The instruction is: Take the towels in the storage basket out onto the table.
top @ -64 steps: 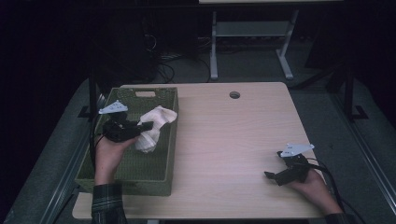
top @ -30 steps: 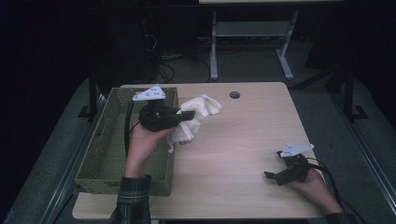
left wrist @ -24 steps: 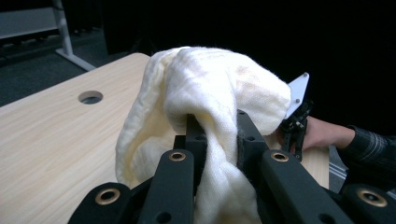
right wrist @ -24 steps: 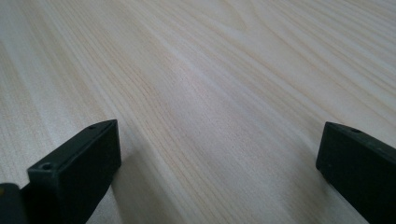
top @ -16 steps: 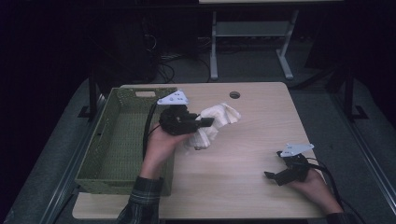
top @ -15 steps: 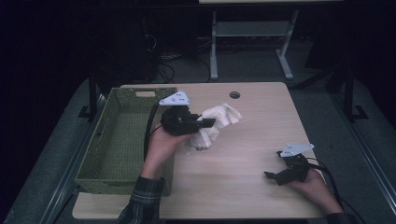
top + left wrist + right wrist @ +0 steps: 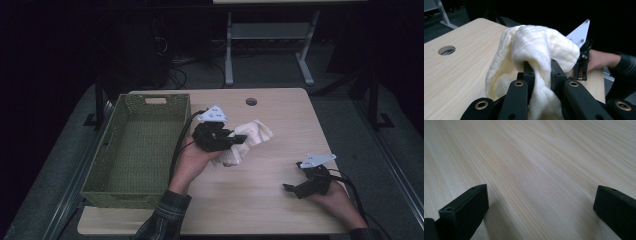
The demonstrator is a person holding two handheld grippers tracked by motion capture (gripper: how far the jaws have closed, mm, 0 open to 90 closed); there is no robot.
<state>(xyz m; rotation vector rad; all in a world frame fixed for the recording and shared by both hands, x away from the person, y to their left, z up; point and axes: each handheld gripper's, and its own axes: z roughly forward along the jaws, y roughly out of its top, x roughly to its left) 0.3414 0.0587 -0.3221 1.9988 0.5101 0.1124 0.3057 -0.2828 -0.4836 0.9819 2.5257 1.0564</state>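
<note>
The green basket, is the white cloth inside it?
No, the white cloth is over the table, pinched by the left gripper beside the green basket.

I'm working in a dim lab or office room: a light wood desk (image 7: 260, 200) with a cable grommet hole (image 7: 251, 102), grey carpet (image 7: 345, 120), tangled cables (image 7: 175, 75) and another desk's metal legs (image 7: 229, 50) behind.

The high view looks down and forward on the pale wooden bench (image 7: 270, 200); both gripper views look closely along its top.
</note>
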